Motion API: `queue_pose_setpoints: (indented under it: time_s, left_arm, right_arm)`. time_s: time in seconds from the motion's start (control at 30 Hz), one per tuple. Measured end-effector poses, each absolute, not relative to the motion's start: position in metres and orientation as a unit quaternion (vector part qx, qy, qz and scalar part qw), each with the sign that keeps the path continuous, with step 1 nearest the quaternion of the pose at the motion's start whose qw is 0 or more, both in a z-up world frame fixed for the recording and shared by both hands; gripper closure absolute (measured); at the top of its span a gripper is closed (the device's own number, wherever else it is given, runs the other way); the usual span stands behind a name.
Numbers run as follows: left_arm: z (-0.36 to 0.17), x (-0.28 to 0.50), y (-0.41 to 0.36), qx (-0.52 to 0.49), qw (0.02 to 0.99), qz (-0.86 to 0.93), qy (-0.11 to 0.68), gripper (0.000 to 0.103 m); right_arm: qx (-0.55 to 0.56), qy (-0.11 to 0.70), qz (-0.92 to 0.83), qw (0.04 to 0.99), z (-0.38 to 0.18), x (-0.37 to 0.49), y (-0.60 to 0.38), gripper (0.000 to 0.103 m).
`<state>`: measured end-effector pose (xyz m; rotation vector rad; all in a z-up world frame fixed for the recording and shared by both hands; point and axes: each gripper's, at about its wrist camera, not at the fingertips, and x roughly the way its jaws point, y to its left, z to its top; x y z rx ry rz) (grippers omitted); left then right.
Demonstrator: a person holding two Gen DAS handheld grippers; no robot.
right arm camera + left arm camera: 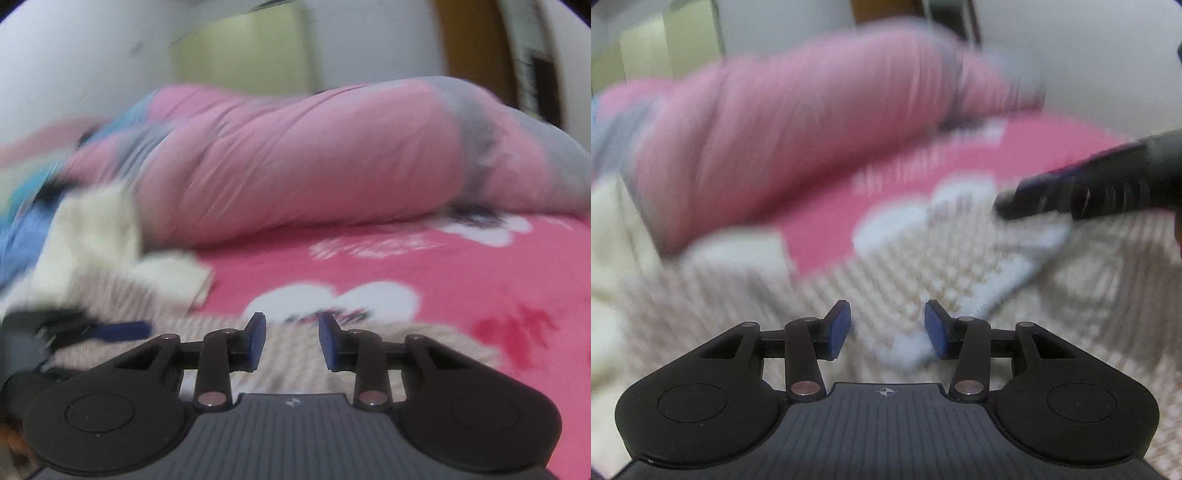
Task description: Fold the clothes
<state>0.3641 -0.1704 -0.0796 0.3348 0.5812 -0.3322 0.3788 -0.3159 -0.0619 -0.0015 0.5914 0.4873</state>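
Note:
A cream knitted garment [820, 295] lies spread on the bed, with a paler white trim [1027, 258] running across it. My left gripper [887, 328] hovers low over the knit, its blue pads apart, and nothing is pinched between them. My right gripper [1004, 205] reaches in from the right, its tip at the garment's far edge. In the right wrist view, my right gripper [292, 341] stands open over the garment's [424, 343] edge, with nothing between its pads. My left gripper [144, 328] shows blurred at the left. Both views are blurred.
The bed has a pink sheet with white flowers [480, 258]. A bulky pink duvet [314, 158] lies rolled across the back. Cream cloth [92, 229] and blue clothes [26, 236] are heaped at the left. Behind the bed are a white wall and a pale cabinet [243, 48].

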Motion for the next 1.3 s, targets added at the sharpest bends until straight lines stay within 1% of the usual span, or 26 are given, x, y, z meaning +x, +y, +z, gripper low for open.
queue_pose_setpoints:
  time_s: [0.03, 0.07, 0.1, 0.17, 0.23, 0.3, 0.33, 0.4, 0.47, 0.57, 0.6, 0.67, 0.73, 0.8, 0.87, 0.93, 1.0, 1.1, 1.13, 1.17, 1.23, 1.3]
  left_arm:
    - [-0.086, 0.364, -0.174, 0.168, 0.93, -0.156, 0.287, 0.058]
    - [-0.085, 0.361, -0.175, 0.175, 0.931, -0.154, 0.281, 0.057]
    - [-0.084, 0.358, -0.176, 0.183, 0.932, -0.152, 0.275, 0.057]
    - [-0.071, 0.351, -0.167, 0.181, 0.93, -0.15, 0.283, 0.057]
    - [-0.056, 0.336, -0.155, 0.175, 0.931, -0.147, 0.286, 0.057]
    - [-0.039, 0.312, -0.138, 0.164, 0.933, -0.148, 0.284, 0.056]
    - [-0.034, 0.295, -0.129, 0.155, 0.933, -0.151, 0.288, 0.052]
    - [-0.033, 0.264, -0.116, 0.134, 0.925, -0.162, 0.318, 0.051]
    - [-0.047, 0.227, -0.109, 0.118, 0.914, -0.175, 0.348, 0.051]
    - [-0.078, 0.189, -0.112, 0.121, 0.898, -0.172, 0.386, 0.049]
    - [-0.079, 0.182, -0.112, 0.129, 0.905, -0.163, 0.371, 0.049]
    - [-0.082, 0.169, -0.114, 0.143, 0.917, -0.144, 0.343, 0.047]
    - [-0.065, 0.158, -0.102, 0.114, 0.922, -0.136, 0.344, 0.047]
    - [-0.049, 0.139, -0.087, 0.092, 0.93, -0.141, 0.325, 0.047]
    - [-0.037, 0.115, -0.071, 0.089, 0.938, -0.14, 0.304, 0.046]
    - [-0.034, 0.092, -0.056, 0.075, 0.939, -0.151, 0.299, 0.046]
    - [-0.038, 0.071, -0.044, 0.066, 0.938, -0.166, 0.298, 0.044]
    - [-0.076, 0.065, -0.049, 0.09, 0.923, -0.165, 0.336, 0.042]
    - [-0.088, 0.062, -0.051, 0.097, 0.918, -0.164, 0.347, 0.04]
    - [-0.094, 0.056, -0.049, 0.09, 0.929, -0.159, 0.32, 0.04]
    - [-0.088, 0.05, -0.048, 0.09, 0.932, -0.15, 0.318, 0.041]
    - [-0.077, 0.043, -0.042, 0.077, 0.935, -0.156, 0.309, 0.041]
  right_arm:
    - [-0.016, 0.309, 0.233, 0.922, -0.087, 0.382, -0.308, 0.07]
    - [-0.02, 0.292, 0.231, 0.928, -0.1, 0.377, -0.308, 0.07]
    - [-0.004, 0.291, 0.229, 0.929, -0.095, 0.377, -0.313, 0.07]
    - [0.042, 0.321, 0.206, 0.923, -0.081, 0.378, -0.323, 0.072]
    - [0.041, 0.327, 0.189, 0.925, -0.064, 0.364, -0.331, 0.072]
    - [0.051, 0.321, 0.19, 0.926, -0.042, 0.335, -0.341, 0.071]
    - [0.064, 0.322, 0.197, 0.924, -0.034, 0.317, -0.347, 0.071]
    - [0.092, 0.325, 0.219, 0.915, -0.023, 0.28, -0.354, 0.07]
    - [0.104, 0.331, 0.243, 0.906, -0.023, 0.243, -0.35, 0.07]
    - [0.058, 0.365, 0.228, 0.901, -0.058, 0.202, -0.334, 0.068]
    - [0.044, 0.368, 0.214, 0.904, -0.075, 0.195, -0.329, 0.069]
    - [0.033, 0.35, 0.195, 0.915, -0.076, 0.183, -0.326, 0.069]
    - [0.041, 0.343, 0.171, 0.923, -0.049, 0.168, -0.325, 0.068]
    - [0.049, 0.305, 0.183, 0.933, -0.021, 0.14, -0.33, 0.068]
    - [0.055, 0.282, 0.185, 0.94, -0.003, 0.112, -0.336, 0.068]
    - [0.061, 0.271, 0.183, 0.943, 0.006, 0.083, -0.342, 0.068]
    - [0.059, 0.277, 0.175, 0.943, -0.002, 0.061, -0.346, 0.068]
    - [0.026, 0.339, 0.139, 0.93, -0.048, 0.057, -0.342, 0.068]
    - [0.022, 0.346, 0.13, 0.929, -0.064, 0.058, -0.342, 0.068]
    - [0.02, 0.348, 0.124, 0.929, -0.079, 0.058, -0.344, 0.068]
    - [0.032, 0.352, 0.106, 0.929, -0.071, 0.05, -0.345, 0.068]
    - [0.034, 0.326, 0.114, 0.938, -0.047, 0.032, -0.341, 0.067]
